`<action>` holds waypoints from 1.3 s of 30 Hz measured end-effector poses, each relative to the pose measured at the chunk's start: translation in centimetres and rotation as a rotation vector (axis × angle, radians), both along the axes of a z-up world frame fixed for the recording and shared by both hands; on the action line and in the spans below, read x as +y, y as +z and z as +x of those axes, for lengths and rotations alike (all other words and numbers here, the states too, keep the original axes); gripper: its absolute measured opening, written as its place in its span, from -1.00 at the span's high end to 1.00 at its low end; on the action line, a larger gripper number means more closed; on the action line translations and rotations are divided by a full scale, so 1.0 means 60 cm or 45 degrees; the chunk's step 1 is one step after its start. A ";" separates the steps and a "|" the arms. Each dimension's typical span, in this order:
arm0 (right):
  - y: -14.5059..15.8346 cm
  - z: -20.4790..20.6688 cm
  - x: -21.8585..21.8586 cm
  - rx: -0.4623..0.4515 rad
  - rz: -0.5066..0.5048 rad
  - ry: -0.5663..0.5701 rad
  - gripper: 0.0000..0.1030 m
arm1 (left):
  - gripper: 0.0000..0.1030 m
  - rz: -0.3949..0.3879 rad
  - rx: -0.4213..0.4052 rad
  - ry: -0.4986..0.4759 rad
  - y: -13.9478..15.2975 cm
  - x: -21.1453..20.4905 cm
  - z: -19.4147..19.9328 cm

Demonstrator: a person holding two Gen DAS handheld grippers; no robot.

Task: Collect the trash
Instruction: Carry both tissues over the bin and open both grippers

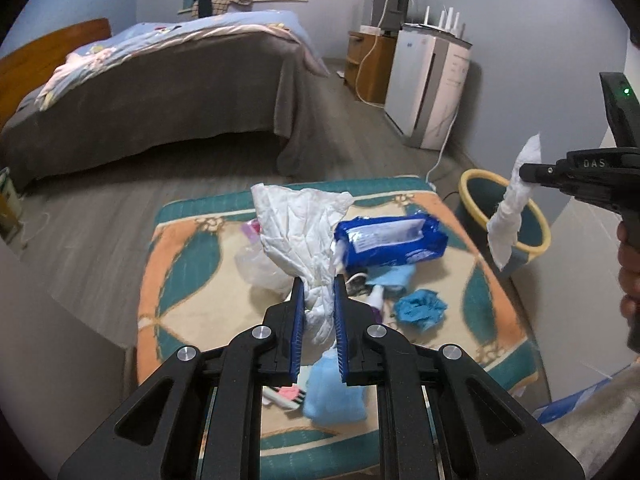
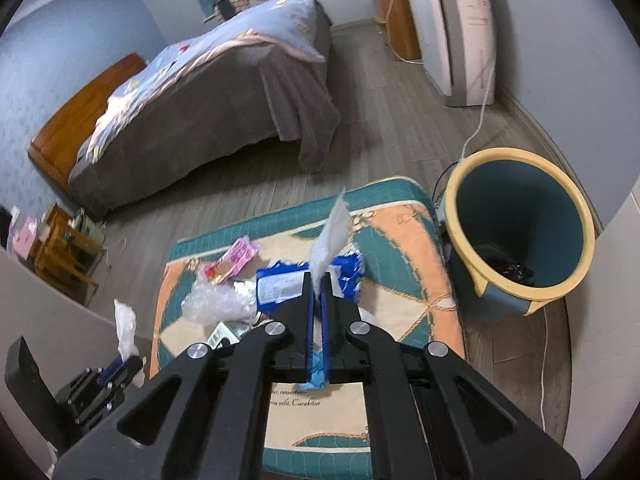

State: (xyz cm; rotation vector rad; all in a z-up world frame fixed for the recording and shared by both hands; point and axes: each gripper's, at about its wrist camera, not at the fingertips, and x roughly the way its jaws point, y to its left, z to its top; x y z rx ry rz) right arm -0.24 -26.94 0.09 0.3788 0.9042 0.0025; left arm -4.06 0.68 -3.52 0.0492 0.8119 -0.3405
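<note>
Both hands are mid-carry, each with a piece of rubbish already picked up. The left claw [image 1: 318, 280] is pinching a crumpled white tissue [image 1: 298, 224] by its twisted lower end, so the loose upper part fans out above the fingers, over the middle of the patterned teal, orange and cream mat [image 1: 496, 320] that carries the clutter. The right claw [image 2: 319, 280] is pressed together on a long strip of white paper [image 2: 330, 240]; seen from the left wrist, that strip [image 1: 514, 204] hangs just in front of the teal round bin with a yellow rim [image 1: 536, 240], which stands on the floor off the mat's far right corner.

Left on the mat are a blue plastic wipes packet [image 1: 390, 240] near the far edge, a crumpled clear plastic bag [image 1: 260, 264] beside it, a pink wrapper [image 2: 232, 262], a scrunched blue glove-like wad [image 1: 420, 308] and a light blue cloth [image 1: 334, 396] at the near edge.

The step in hand looks like transport to the bin. Next, I judge, the right claw must go over the bin's mouth [image 2: 520, 216] and open so the strip falls inside; the left must travel across the mat's right edge to follow. The tissue is light and floppy, so release should come well inside the rim.
</note>
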 end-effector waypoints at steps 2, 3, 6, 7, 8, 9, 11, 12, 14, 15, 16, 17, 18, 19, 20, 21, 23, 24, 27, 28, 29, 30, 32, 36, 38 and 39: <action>0.003 0.003 -0.011 -0.014 -0.023 -0.031 0.95 | 0.71 0.008 0.001 -0.013 0.002 -0.013 0.007; 0.004 0.006 -0.017 -0.022 -0.046 -0.051 0.95 | 0.71 0.006 0.006 -0.025 0.003 -0.019 0.011; 0.004 0.017 -0.033 -0.037 -0.111 -0.103 0.95 | 0.71 -0.017 0.009 -0.057 0.011 -0.041 0.020; 0.004 0.018 -0.039 -0.041 -0.117 -0.114 0.95 | 0.71 -0.021 0.011 -0.071 0.013 -0.052 0.024; 0.004 0.019 -0.043 -0.045 -0.121 -0.122 0.95 | 0.71 -0.022 0.014 -0.091 0.016 -0.067 0.030; 0.005 0.022 -0.048 -0.052 -0.126 -0.129 0.95 | 0.71 -0.019 0.014 -0.106 0.017 -0.076 0.033; 0.006 0.026 -0.057 -0.064 -0.142 -0.136 0.95 | 0.71 0.000 0.005 -0.153 0.022 -0.108 0.043; 0.006 0.029 -0.061 -0.069 -0.152 -0.139 0.95 | 0.71 0.008 -0.002 -0.169 0.022 -0.120 0.045; 0.005 0.035 -0.071 -0.076 -0.166 -0.144 0.95 | 0.71 0.020 -0.009 -0.208 0.024 -0.150 0.054; 0.004 0.037 -0.074 -0.078 -0.169 -0.147 0.95 | 0.71 0.026 -0.012 -0.233 0.025 -0.171 0.061; 0.004 0.040 -0.078 -0.079 -0.171 -0.151 0.95 | 0.71 0.027 -0.012 -0.245 0.025 -0.184 0.066; 0.002 0.044 -0.084 -0.080 -0.171 -0.155 0.95 | 0.71 0.026 -0.010 -0.261 0.024 -0.196 0.070; 0.001 0.047 -0.089 -0.080 -0.168 -0.157 0.95 | 0.71 0.028 -0.007 -0.284 0.023 -0.216 0.077; 0.000 0.050 -0.096 -0.082 -0.163 -0.161 0.95 | 0.71 0.031 -0.006 -0.299 0.022 -0.229 0.083; 0.000 0.052 -0.101 -0.083 -0.159 -0.164 0.95 | 0.71 0.033 -0.006 -0.312 0.021 -0.239 0.086; -0.001 0.054 -0.107 -0.086 -0.153 -0.167 0.95 | 0.71 0.040 -0.004 -0.336 0.018 -0.257 0.093; -0.003 0.057 -0.123 -0.095 -0.150 -0.178 0.95 | 0.71 0.048 0.001 -0.359 0.013 -0.277 0.100; -0.004 0.057 -0.128 -0.097 -0.150 -0.182 0.95 | 0.71 0.051 0.006 -0.373 0.009 -0.289 0.107; -0.012 0.056 -0.169 -0.098 -0.124 -0.230 0.95 | 0.71 0.038 0.033 -0.400 -0.002 -0.319 0.124; -0.014 0.053 -0.179 -0.096 -0.111 -0.248 0.95 | 0.71 0.031 0.043 -0.409 -0.006 -0.328 0.130; -0.017 0.051 -0.192 -0.093 -0.100 -0.270 0.95 | 0.71 0.022 0.056 -0.419 -0.011 -0.341 0.136; -0.021 0.049 -0.209 -0.089 -0.087 -0.297 0.95 | 0.71 0.017 0.062 -0.427 -0.013 -0.352 0.140; -0.030 0.043 -0.238 -0.075 -0.062 -0.346 0.95 | 0.71 0.014 0.069 -0.452 -0.019 -0.377 0.147; -0.053 0.031 -0.293 -0.048 0.000 -0.442 0.95 | 0.71 0.047 0.068 -0.515 -0.035 -0.431 0.159; -0.062 0.026 -0.313 -0.044 0.020 -0.479 0.95 | 0.71 0.055 0.069 -0.543 -0.040 -0.453 0.163; -0.066 0.024 -0.322 -0.048 0.033 -0.495 0.95 | 0.71 0.051 0.071 -0.565 -0.042 -0.469 0.165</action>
